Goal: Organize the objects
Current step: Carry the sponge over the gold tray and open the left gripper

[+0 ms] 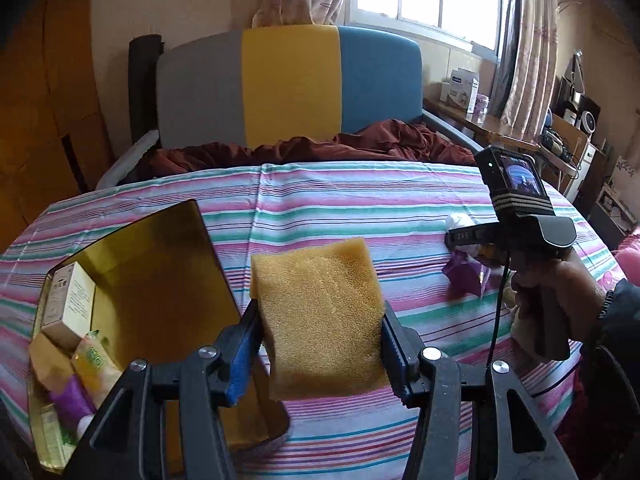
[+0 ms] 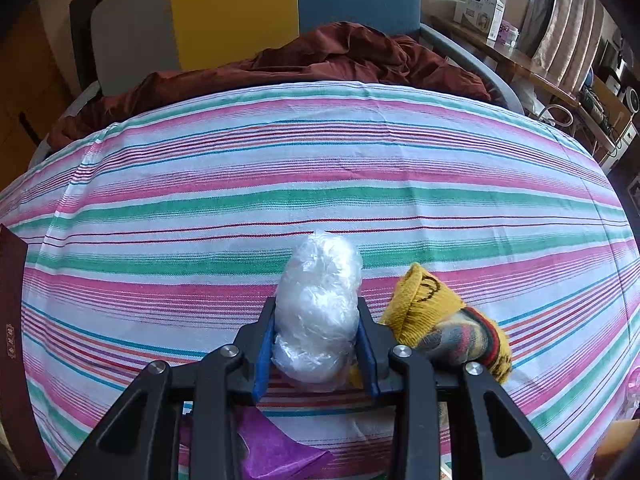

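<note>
Left wrist view: my left claw [image 1: 320, 344] grips a yellow sponge [image 1: 320, 320] between its two pads, held clear above the striped tablecloth [image 1: 360, 200]. The sponge bulges past both fingers and stands tilted. Below and left of it, at the table's left edge, lies an open gold-lined box [image 1: 160, 272]; its near-left corner holds a cream carton [image 1: 70, 300], a yellow packet [image 1: 94, 364] and a purple item [image 1: 72, 404]. Toward the table's right edge I see my right hand [image 1: 560, 300] around its gripper handle, with a purple wrapper [image 1: 466, 274] on the cloth beneath that gripper.

Right wrist view: my right claw [image 2: 316, 340] is pinched narrow on a wad of clear plastic film [image 2: 318, 312], which fills the gap between the blue pads and sits low over the tablecloth; I cannot tell whether it touches the cloth. Just right of the claw lies a yellow striped knitted sock [image 2: 440, 320], touching the right finger. A purple wrapper [image 2: 272, 452] shows under the claw's linkage. Behind the table's far edge, a rumpled maroon cloth [image 2: 320, 64] lies on a chair.
</note>
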Available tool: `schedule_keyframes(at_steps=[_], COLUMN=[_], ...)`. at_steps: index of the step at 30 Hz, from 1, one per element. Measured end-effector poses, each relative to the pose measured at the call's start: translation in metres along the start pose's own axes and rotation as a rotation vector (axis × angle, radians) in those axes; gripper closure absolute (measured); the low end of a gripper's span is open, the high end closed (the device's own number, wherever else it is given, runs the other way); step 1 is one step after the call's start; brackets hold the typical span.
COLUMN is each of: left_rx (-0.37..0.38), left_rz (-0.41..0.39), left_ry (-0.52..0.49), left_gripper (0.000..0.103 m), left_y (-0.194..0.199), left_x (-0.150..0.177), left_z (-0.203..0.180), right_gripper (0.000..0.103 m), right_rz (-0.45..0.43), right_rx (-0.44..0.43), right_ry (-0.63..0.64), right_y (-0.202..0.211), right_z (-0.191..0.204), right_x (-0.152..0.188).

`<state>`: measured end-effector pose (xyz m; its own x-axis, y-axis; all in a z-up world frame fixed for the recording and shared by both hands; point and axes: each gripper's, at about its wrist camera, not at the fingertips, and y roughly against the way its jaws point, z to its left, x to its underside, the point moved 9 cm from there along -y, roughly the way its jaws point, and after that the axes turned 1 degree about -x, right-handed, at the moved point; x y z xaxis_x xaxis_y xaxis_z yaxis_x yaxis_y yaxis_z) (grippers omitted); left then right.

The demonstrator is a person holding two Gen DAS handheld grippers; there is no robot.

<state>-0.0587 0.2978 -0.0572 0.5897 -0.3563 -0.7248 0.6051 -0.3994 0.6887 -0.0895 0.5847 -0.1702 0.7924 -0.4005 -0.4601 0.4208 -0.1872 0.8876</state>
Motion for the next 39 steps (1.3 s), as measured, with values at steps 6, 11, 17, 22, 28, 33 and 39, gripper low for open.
schedule_keyframes(at_steps=[6, 11, 17, 22, 28, 33, 39], left_rx=[-0.029, -0.055, -0.11, -0.091, -0.132, -0.164, -0.233], left_rz=[0.011, 0.016, 0.017, 0.04, 0.097, 0.166, 0.208], left_ry=[0.073, 0.146, 0.32, 0.451, 0.422, 0.436, 0.41], left_gripper=[0.047, 0.047, 0.047, 0.047, 0.046, 0.044, 0.039], left_y=[0.012, 0.024, 0.04, 0.032, -0.007, -0.05, -0.083], left_x=[0.011, 0.029, 0.042, 0.035, 0.014, -0.003, -0.012], left_z=[0.043, 0.093, 0.176, 0.217, 0.233, 0.252, 0.272], right_gripper=[0.068, 0.068, 0.068, 0.068, 0.068, 0.068, 0.068], right_rz=[-0.007, -0.011, -0.007, -0.003, 0.001, 0.002, 0.003], right_rx=[0.007, 0.024, 0.034, 0.047, 0.057, 0.058, 0.055], right_ry=[0.002, 0.009, 0.016, 0.03, 0.042, 0.048, 0.047], right_y=[0.001, 0.002, 0.003, 0.003, 0.003, 0.002, 0.0], right_z=[0.003, 0.005, 0.006, 0.008, 0.009, 0.008, 0.008], right_x=[0.002, 0.003, 0.003, 0.003, 0.002, 0.001, 0.0])
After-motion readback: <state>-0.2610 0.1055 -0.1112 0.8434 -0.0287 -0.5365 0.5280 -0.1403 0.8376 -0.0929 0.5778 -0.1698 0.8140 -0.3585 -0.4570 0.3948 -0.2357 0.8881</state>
